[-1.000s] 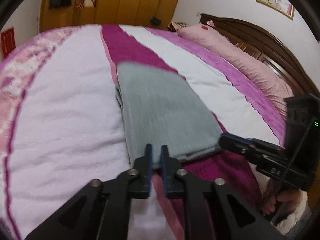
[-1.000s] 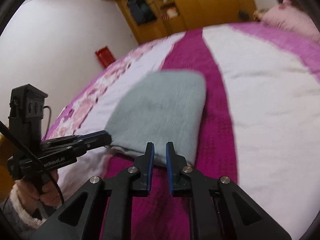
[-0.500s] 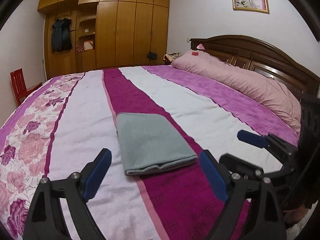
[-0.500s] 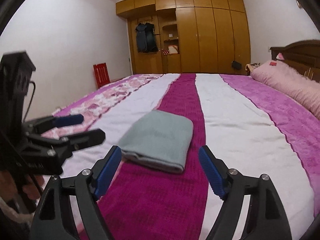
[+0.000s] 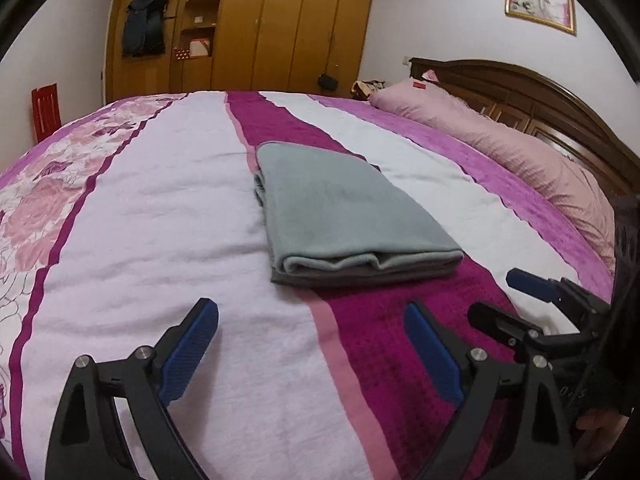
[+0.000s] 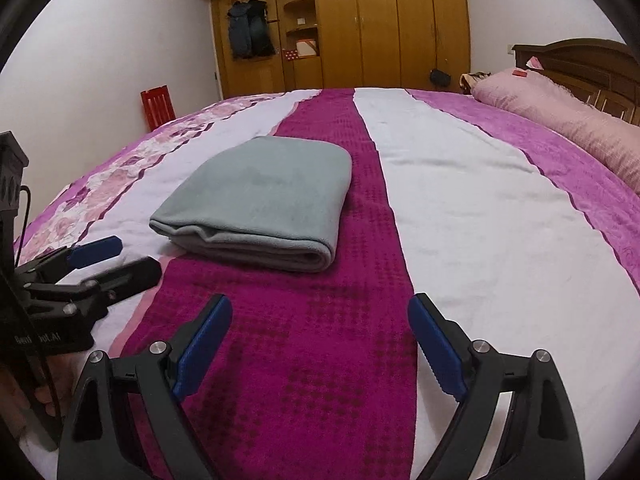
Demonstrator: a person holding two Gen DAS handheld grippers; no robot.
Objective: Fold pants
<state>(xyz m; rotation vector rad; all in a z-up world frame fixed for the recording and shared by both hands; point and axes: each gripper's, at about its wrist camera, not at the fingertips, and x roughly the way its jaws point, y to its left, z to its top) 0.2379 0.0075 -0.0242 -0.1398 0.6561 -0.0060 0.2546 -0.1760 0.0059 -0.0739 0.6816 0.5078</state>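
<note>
The grey pants lie folded into a flat rectangle on the bed, its layered edge facing me; they also show in the right wrist view. My left gripper is open and empty, held a little back from the near edge of the pants. My right gripper is open and empty, also short of the pants. The right gripper shows at the right of the left wrist view, and the left gripper at the left of the right wrist view.
The bed has a quilt striped white, magenta and floral pink. A long pink pillow lies against the wooden headboard on the right. A wooden wardrobe and a red chair stand beyond the bed.
Both grippers were shut at the near edge of the pants a second ago. They have opened, let go and drawn back from the folded pants.
</note>
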